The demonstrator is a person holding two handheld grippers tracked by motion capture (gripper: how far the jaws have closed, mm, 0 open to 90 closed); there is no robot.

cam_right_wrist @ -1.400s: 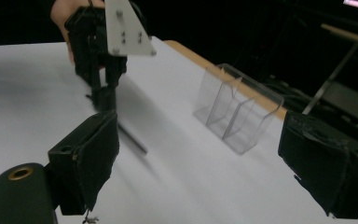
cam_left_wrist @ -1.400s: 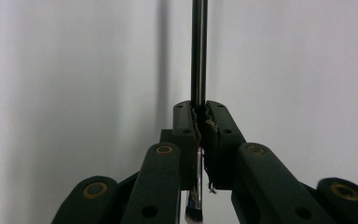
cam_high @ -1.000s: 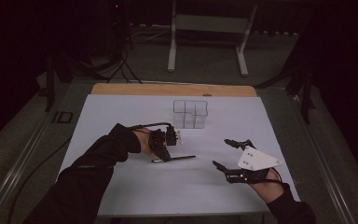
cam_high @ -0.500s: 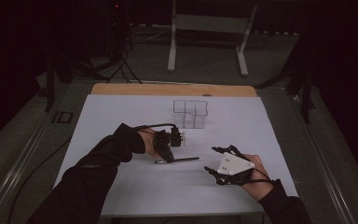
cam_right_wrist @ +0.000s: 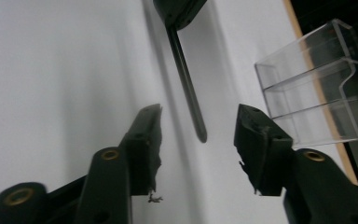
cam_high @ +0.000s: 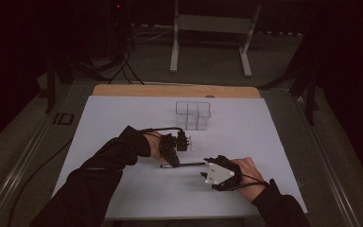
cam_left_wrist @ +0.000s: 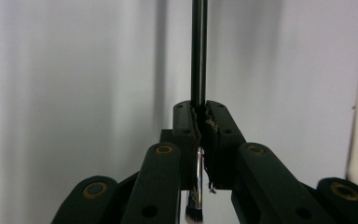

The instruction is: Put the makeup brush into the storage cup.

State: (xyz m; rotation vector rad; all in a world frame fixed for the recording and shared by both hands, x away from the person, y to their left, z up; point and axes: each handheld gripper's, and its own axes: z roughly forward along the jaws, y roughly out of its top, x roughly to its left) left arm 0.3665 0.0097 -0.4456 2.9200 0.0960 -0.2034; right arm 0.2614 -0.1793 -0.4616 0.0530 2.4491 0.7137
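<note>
A thin dark brush [cam_high: 185, 164] lies level just above the white sheet, its handle pointing right. My left gripper [cam_high: 168, 160] is shut on it near the bristle end; in the left gripper view the handle [cam_left_wrist: 199, 51] runs straight up out of the closed jaws [cam_left_wrist: 199, 109]. My right gripper [cam_high: 206, 166], with its grey plate on top, sits at the handle's free end. Its jaws have just been closing and stand apart on either side of the handle tip [cam_right_wrist: 199, 133], with my right gripper [cam_right_wrist: 199, 112] not touching it.
A clear plastic organiser box [cam_high: 194, 115] with compartments stands behind the grippers, also at the right of the right gripper view [cam_right_wrist: 307, 93]. The white sheet [cam_high: 260, 137] covers the table; a wooden edge [cam_high: 170, 90] runs along the far side.
My right gripper has moved left and down to the brush handle's free end, and its jaws have narrowed. The left gripper and the brush have stayed put.
</note>
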